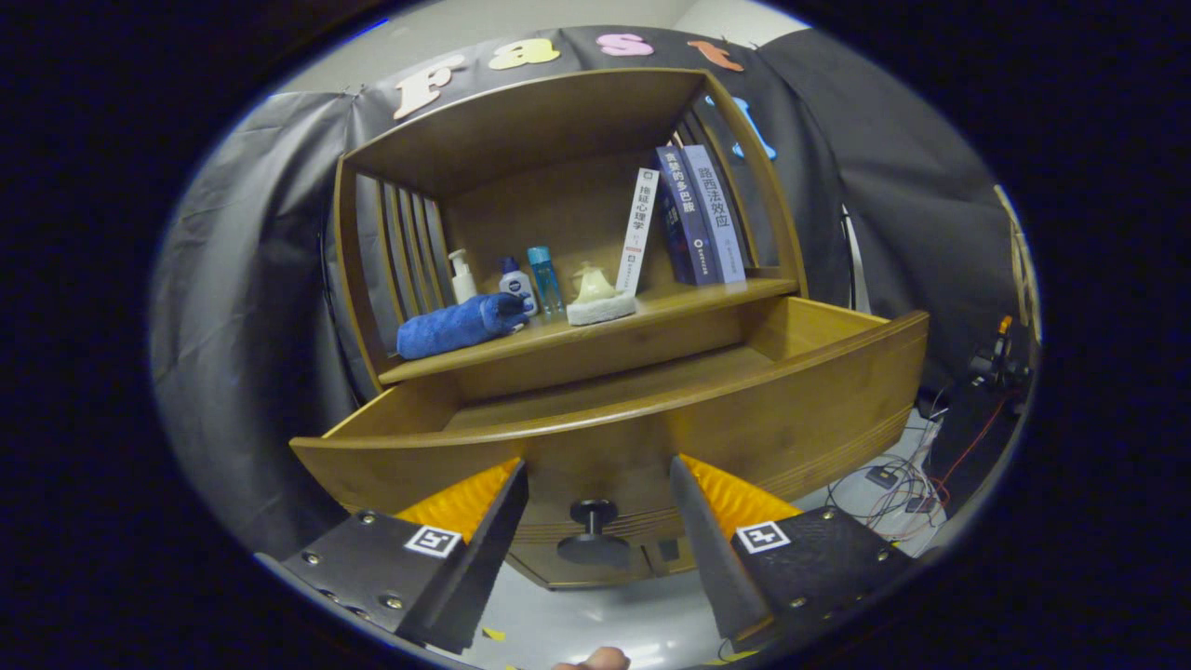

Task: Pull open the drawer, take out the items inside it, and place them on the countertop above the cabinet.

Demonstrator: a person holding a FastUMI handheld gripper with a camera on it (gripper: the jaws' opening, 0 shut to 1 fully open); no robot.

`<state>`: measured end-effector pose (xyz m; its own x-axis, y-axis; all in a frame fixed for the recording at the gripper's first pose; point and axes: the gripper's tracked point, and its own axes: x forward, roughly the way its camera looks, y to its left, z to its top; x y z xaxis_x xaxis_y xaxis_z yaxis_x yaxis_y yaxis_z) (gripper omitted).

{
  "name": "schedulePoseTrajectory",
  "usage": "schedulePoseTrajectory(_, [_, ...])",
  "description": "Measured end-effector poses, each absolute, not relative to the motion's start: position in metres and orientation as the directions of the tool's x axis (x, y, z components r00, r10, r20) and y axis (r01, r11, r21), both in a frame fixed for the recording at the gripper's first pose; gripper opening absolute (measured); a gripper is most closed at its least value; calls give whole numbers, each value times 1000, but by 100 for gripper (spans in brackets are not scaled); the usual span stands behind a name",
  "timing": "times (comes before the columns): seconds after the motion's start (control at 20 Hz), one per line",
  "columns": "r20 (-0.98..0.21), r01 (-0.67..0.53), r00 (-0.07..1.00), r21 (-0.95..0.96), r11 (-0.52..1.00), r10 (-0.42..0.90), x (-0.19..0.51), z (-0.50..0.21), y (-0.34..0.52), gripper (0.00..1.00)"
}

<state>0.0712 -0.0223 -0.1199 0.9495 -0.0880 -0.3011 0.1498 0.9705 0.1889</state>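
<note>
The drawer (651, 409) stood pulled out below the surface (595, 330); the tool (598, 521) hung open, fingers either side of the knob (593, 532), untouched; the rigid wooden front probably slides stiffly, best gripped by that knob.

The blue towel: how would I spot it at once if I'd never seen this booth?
Find the wooden cabinet and its countertop above the open drawer. The blue towel lies rolled at the counter's end beside the slatted side, before three small bottles. It alone is soft and fuzzy.
</note>
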Motion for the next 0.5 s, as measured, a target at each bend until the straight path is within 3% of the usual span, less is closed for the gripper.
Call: schedulePoseTrajectory(0.5, [-291,127,954,187,974,-69,84,-117,-29,92])
